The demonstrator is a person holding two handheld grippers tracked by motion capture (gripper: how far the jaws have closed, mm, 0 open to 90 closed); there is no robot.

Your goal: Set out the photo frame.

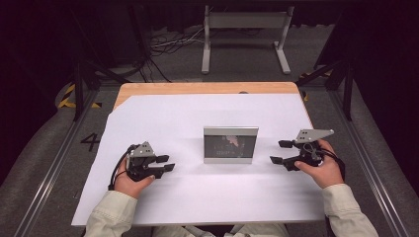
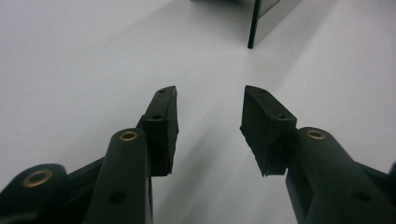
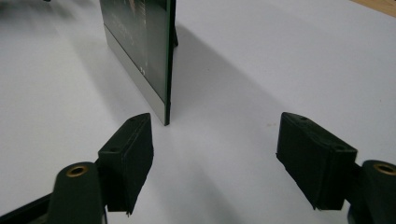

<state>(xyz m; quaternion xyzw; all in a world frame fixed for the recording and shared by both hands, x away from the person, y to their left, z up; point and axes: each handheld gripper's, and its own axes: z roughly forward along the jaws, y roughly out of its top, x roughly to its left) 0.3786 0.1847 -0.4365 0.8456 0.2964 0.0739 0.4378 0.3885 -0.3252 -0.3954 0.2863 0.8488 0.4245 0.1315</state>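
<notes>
Both grippers are sitting low over the white sheet (image 1: 197, 197), nothing in either one. Left gripper (image 1: 165, 164) has its jaws spread a moderate amount, right gripper (image 1: 280, 152) is spread wider. Between them stands a silver-framed picture frame (image 1: 230, 144), upright and facing the person, close to the right gripper's jaws and a bit further from the left's. Wooden table (image 1: 207, 88) edge shows past the sheet.

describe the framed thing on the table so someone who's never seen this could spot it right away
A white sheet covers most of the wooden table. Near its middle, between the left gripper and right gripper, stands a small picture frame. It is the one upright object there, silver-edged with a dark glossy face.
</notes>
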